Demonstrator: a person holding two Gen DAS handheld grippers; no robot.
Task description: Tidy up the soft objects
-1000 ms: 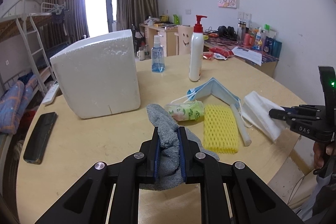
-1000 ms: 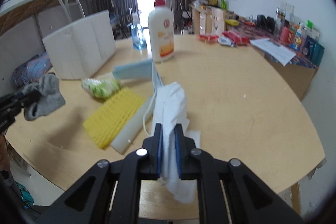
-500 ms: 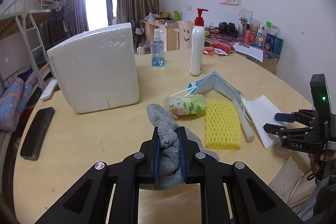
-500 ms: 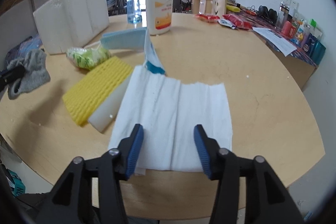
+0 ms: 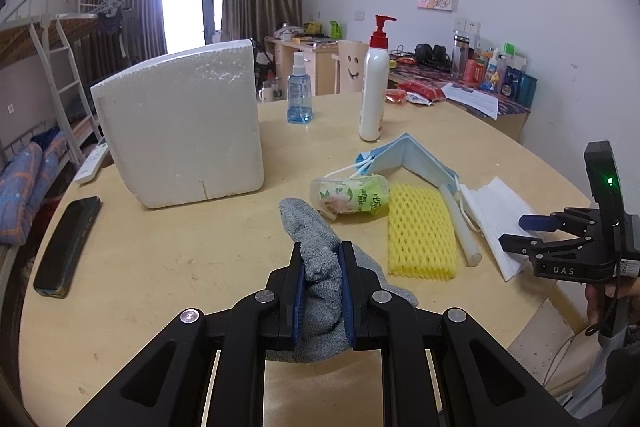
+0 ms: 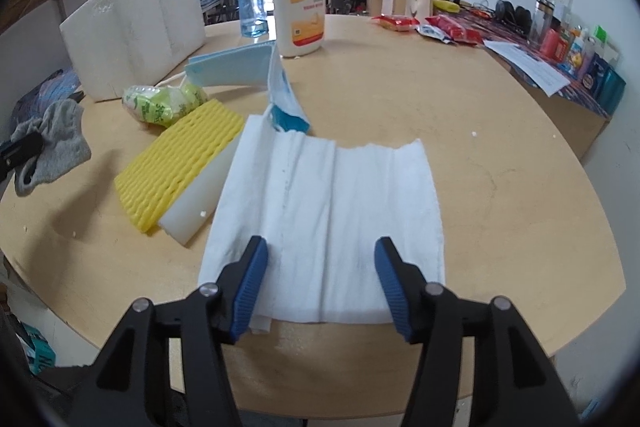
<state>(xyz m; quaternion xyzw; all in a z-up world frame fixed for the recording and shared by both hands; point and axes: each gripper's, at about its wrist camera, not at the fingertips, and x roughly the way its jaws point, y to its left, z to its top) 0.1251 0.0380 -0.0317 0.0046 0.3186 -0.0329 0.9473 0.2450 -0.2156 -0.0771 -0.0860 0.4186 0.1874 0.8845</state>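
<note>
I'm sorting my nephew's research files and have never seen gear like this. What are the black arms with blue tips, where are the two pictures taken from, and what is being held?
No robot here: a person holds one hand-squeezed gripping tool in each hand, with a wide-angle camera on each looking along its two fingers. One picture is from the left tool, the other from the right tool.

The left tool is shut on a grey sock. The right tool's jaws are opening over a white tissue that lies flat on the round wooden table; nothing is gripped.

Also there: a yellow foam net, a blue face mask, a green tissue pack, a lotion bottle and a white foam box.
</note>
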